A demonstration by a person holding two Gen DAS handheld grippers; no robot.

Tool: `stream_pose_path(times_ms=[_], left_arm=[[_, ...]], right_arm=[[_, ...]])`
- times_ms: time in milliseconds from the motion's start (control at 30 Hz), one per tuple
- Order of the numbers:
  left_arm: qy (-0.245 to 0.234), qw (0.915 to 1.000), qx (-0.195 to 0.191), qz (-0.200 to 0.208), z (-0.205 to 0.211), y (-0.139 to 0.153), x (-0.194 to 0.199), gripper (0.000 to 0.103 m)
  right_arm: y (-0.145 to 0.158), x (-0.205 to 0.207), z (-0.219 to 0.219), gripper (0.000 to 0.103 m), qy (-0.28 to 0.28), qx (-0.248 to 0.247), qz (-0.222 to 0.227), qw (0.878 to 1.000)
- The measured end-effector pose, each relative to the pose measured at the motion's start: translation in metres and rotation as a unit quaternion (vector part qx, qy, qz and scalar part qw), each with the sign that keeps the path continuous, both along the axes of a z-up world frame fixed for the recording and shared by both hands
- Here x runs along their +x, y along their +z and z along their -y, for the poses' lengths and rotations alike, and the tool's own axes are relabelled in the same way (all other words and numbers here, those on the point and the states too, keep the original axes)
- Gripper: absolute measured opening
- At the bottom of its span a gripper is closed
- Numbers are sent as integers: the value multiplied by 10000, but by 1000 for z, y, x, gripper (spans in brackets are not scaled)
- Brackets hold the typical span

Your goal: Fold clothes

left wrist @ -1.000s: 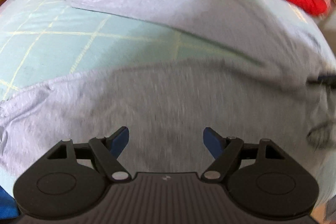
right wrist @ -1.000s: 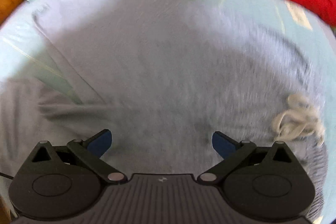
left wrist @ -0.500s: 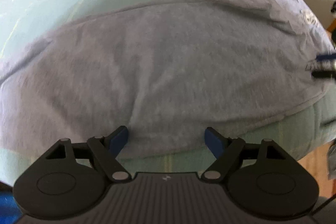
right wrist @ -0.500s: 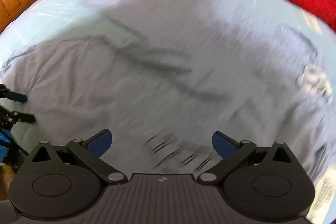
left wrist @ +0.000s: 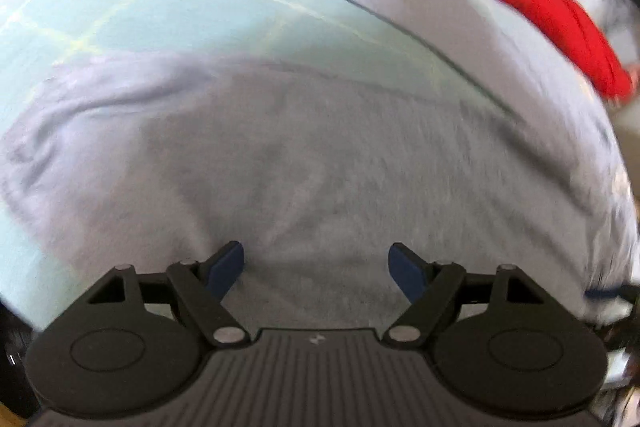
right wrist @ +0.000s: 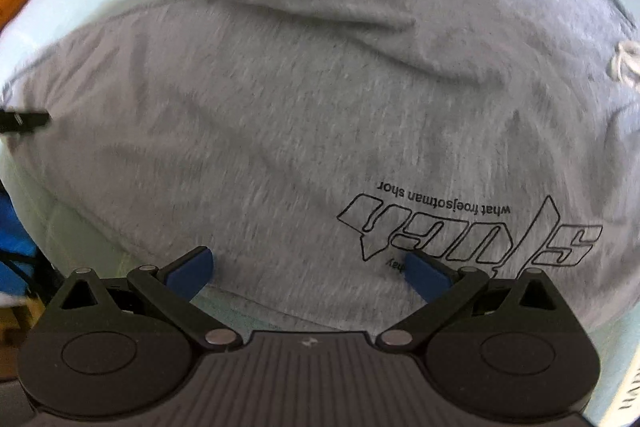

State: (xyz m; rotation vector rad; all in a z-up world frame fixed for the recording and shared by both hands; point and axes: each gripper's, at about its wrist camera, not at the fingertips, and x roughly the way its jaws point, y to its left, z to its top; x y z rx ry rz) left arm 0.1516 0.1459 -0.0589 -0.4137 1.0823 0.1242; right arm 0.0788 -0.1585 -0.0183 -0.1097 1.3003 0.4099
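I saw print on the grey shirt [right wrist: 280, 131], upside down in my right view: a small line reading roughly "what froejsotman shor" above big outlined letters [right wrist: 468, 231] I couldn't make out. My left view showed nothing legible.

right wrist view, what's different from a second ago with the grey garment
The right hand-held gripper has drawn back toward the near hem of the grey garment, so the black printed lettering, unseen before, now shows beside its right finger. The white drawstring has slid to the picture's right edge. Nothing was gripped or released. Both grippers stay open, and the garment still lies spread on the pale blue sheet.
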Motion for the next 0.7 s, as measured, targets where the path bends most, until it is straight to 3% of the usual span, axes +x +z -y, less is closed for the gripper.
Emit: stream_pose_path(times_ms=[100,200,300,400,700], left_arm=[[550,9981,214,169,-24,16,-15,79],[1364,9892,400,369,-62,22,-31,77],[2498,9668,-39,533,-101,12,-58,68],[3190,9434,-563,708,-123,-5,-87,62],[3407,9240,-938,1461,-160,-43,-87,58]], right_arm=[[12,6,-2,103,40,166,-38,9998],[27,13,-7,103,85,373,122,9992],[36,22,-17,103,203,434,270,9985],[42,29,-26,103,319,462,320,9979],[54,43,-44,103,809,360,293,9956]])
